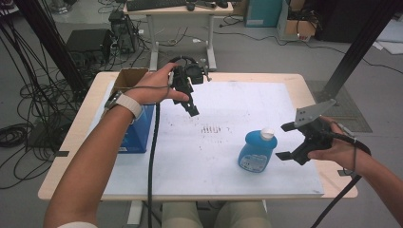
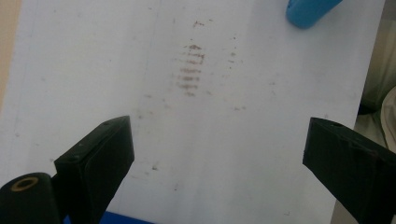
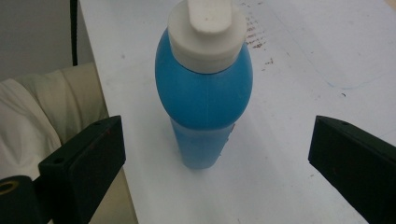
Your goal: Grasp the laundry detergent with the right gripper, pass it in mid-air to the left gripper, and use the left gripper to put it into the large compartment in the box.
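A rounded blue plastic bottle with a white cap (image 1: 257,151) stands upright on the white board (image 1: 228,104) covering the wooden table. The right gripper (image 1: 283,141) sits just beside it — jaws wide, nothing between them. The left gripper (image 1: 192,110) hangs above the board, well apart — jaws wide, empty — near a blue box (image 1: 138,130).

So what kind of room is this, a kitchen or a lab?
Probably a lab or workshop, not a kitchen. Bundles of black cables lie across the floor, computer boxes sit beside them, and a desk with a keyboard stands behind the white-topped table.
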Demonstrator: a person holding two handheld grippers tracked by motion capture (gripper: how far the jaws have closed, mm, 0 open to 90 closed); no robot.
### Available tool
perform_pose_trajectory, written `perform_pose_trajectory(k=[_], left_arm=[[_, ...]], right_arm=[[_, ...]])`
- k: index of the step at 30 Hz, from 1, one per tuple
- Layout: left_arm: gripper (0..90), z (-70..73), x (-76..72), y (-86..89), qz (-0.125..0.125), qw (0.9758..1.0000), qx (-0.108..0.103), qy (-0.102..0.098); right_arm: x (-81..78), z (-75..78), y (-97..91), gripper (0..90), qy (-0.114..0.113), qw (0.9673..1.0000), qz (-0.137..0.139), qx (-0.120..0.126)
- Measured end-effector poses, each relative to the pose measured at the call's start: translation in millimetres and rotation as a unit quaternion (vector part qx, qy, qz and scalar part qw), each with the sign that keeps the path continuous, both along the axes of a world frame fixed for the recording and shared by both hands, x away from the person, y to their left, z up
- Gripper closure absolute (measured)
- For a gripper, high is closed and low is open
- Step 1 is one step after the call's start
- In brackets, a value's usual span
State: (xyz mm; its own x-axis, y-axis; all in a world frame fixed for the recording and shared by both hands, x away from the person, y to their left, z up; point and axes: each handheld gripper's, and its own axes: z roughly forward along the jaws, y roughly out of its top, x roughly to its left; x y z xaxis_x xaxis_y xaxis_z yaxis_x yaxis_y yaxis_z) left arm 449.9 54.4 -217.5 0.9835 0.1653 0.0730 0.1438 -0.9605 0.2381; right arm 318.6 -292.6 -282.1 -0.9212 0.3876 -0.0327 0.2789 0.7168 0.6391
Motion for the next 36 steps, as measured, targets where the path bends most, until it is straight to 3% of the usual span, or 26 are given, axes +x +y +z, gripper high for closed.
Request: perform_pose_trajectory(k=[6,15,36], left_arm=[[9.2,0.1,-0.5,-0.6,0.000,1.0000,0.000,0.001],[9.2,-1.1,-1.3,0.0,0.001,1.0000,0.000,0.001],[9.2,-3.0,-1.5,0.5,0.001,1.0000,-0.002,0.002]], right_arm=[[-1.2,-6.0,-2.4,3.8,-0.013,0.9999,0.005,0.007],[-7.3,-21.4,-4.3,3.1,-0.003,0.9990,-0.025,0.037],[-11.7,-40.2,-9.2,4.6,-0.003,0.9964,-0.040,0.075]])
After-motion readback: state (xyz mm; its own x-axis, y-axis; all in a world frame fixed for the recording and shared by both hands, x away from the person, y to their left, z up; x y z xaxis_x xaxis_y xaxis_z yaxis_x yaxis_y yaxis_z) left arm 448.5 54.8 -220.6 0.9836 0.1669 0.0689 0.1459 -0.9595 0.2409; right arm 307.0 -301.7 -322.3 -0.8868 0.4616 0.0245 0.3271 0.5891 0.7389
